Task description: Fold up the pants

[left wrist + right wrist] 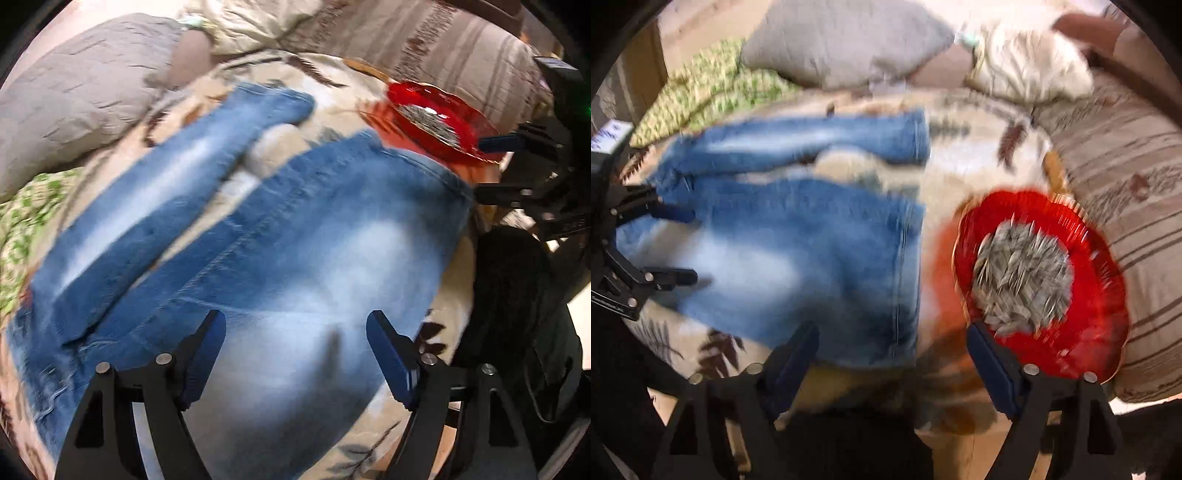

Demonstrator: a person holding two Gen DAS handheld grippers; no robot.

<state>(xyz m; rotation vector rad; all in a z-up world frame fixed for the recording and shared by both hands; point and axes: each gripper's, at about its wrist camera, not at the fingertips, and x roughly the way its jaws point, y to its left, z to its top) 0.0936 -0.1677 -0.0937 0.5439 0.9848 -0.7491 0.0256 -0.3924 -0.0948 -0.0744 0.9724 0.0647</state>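
Faded blue jeans (280, 236) lie on a patterned blanket (964, 158); left gripper (295, 354) and right gripper (892, 363) both released (denim looks heavy, floppy, best pinched at a hem or waistband

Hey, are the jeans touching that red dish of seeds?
Apart. In the right wrist view, a strip of patterned blanket shows between the jeans hem edge and the red dish rim.

Faded blue jeans (295, 236) lie flat, partly folded; legs apart.
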